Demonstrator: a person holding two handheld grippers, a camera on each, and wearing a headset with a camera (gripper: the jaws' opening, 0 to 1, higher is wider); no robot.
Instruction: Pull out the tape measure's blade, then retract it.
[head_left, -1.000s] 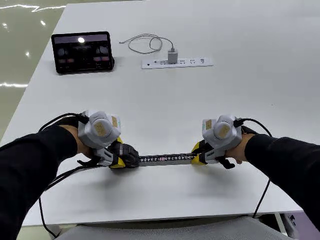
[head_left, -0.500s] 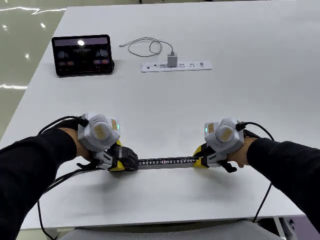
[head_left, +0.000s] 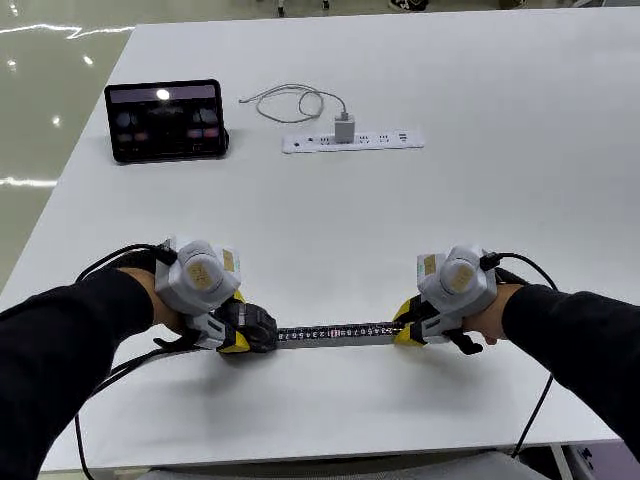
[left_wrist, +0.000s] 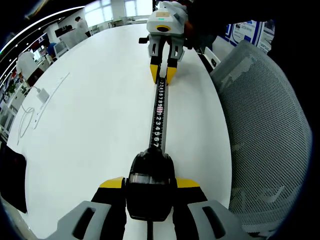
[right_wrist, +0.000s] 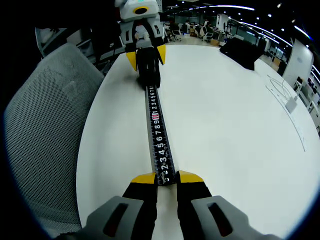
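Note:
A black tape measure case lies near the table's front edge, clamped between the yellow-tipped jaws of my left gripper. In the left gripper view the tape measure case sits between the fingers. The numbered blade runs flat along the table to the right. My right gripper is shut on the blade's end. In the right gripper view the blade stretches from my right gripper to the tape measure case held by the left gripper. The right gripper appears far off in the left gripper view.
A black tablet stands at the back left of the white table. A white power strip with a charger and coiled cable lies behind the middle. A grey mesh chair sits at the table's near edge.
The right gripper has moved a little further right with the blade's end, so slightly more blade is out. The head camera has tilted, shifting the whole scene down.

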